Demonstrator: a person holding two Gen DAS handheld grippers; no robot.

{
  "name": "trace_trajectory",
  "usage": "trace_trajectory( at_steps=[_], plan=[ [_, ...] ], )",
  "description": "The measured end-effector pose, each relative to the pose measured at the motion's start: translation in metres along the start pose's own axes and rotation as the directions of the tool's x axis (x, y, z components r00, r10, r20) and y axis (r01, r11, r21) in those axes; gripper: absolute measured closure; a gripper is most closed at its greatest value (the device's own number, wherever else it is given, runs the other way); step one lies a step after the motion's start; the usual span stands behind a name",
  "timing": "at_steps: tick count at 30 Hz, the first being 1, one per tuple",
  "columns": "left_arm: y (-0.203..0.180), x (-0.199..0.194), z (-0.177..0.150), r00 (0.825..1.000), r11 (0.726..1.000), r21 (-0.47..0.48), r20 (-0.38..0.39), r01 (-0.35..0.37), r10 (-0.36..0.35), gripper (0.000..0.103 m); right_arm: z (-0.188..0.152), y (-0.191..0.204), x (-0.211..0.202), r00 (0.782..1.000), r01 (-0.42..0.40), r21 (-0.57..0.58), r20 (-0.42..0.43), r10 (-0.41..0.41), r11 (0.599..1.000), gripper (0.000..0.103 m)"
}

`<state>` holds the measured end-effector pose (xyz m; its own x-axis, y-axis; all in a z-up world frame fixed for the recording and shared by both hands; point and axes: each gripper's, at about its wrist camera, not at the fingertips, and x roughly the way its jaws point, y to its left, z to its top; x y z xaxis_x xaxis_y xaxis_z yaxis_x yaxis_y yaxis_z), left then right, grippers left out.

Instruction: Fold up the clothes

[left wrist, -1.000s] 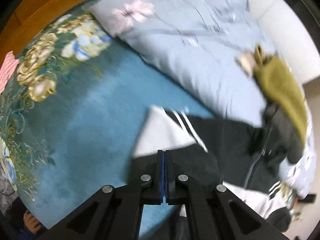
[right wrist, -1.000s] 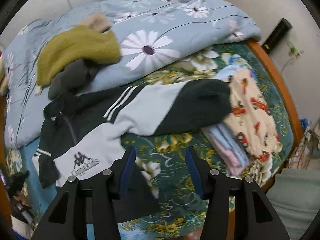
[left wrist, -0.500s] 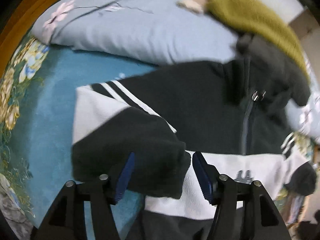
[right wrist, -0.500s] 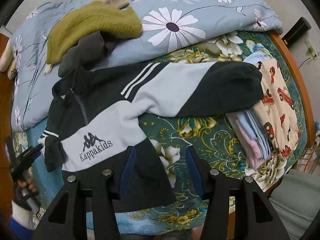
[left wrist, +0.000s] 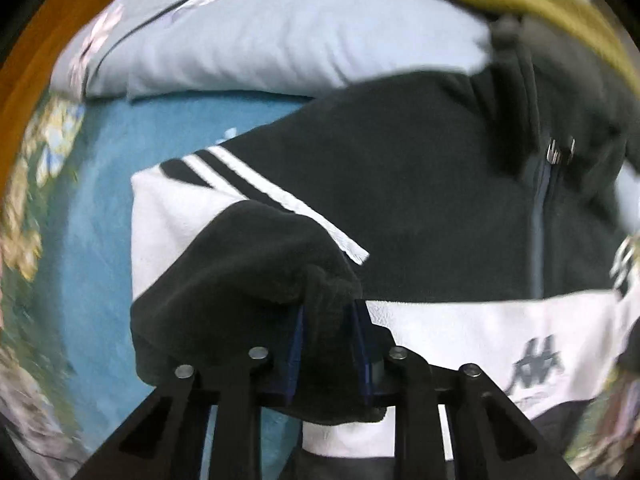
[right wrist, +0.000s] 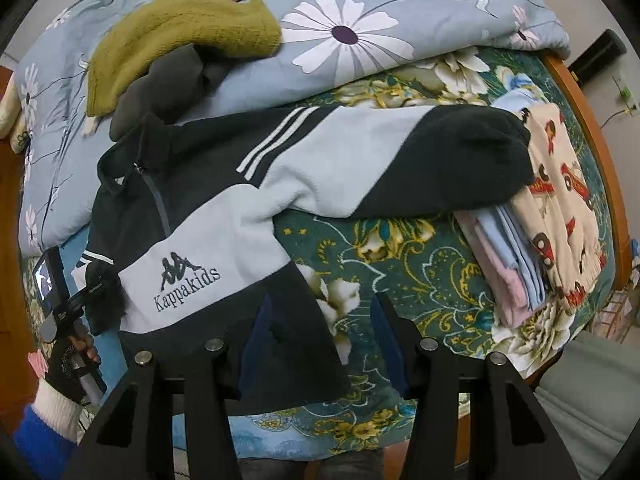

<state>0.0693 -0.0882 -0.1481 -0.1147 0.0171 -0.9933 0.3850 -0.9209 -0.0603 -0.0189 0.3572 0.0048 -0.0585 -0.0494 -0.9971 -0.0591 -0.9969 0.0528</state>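
A black and pale grey Kappa Kids fleece jacket (right wrist: 224,240) lies front-up on the bed, its right sleeve (right wrist: 420,168) stretched out to the right. In the left wrist view my left gripper (left wrist: 328,320) has its jaws closing around the black cuff of the left sleeve (left wrist: 256,264), which lies folded over the jacket body (left wrist: 420,208). My right gripper (right wrist: 320,324) is open and empty, hovering above the jacket's lower hem. The left gripper also shows at the left edge of the right wrist view (right wrist: 100,286).
A folded stack of clothes (right wrist: 540,232) lies at the right, under the sleeve cuff. An olive sweater (right wrist: 180,36) and dark grey garment (right wrist: 160,84) rest on the floral duvet (right wrist: 360,32) behind. The wooden bed frame (right wrist: 588,128) runs along the right.
The left gripper was shut, then opened and moved in over the jacket; its jaws now narrow around the black cuff. The right gripper stays open and has drawn slightly closer to the hem.
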Motion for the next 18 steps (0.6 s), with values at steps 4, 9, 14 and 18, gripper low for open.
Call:
trace_trajectory(
  at_steps=[4,9,14,18],
  plan=[
    [0.059,-0.038,0.001,0.991,0.970,-0.215,0.088,0.117,-0.100,0.081,0.002,0.003,0.000,1.000,-0.011,-0.009,0.006,0.011,1.000,0.050],
    [0.141,-0.092,-0.009,0.972,0.892,-0.419,0.220,0.169,-0.081,0.083,0.003,-0.002,0.002,1.000,-0.025,0.009,0.006,0.025,1.000,0.050],
    [0.169,-0.147,-0.013,0.937,0.866,-0.443,0.339,0.232,-0.077,0.085,0.001,-0.009,0.006,0.999,-0.047,0.042,-0.004,0.047,0.998,0.050],
    [0.140,-0.203,-0.005,0.866,0.867,-0.321,0.452,0.382,-0.214,0.086,0.001,-0.009,0.006,0.998,-0.066,0.046,-0.001,0.066,0.997,0.050]
  ],
)
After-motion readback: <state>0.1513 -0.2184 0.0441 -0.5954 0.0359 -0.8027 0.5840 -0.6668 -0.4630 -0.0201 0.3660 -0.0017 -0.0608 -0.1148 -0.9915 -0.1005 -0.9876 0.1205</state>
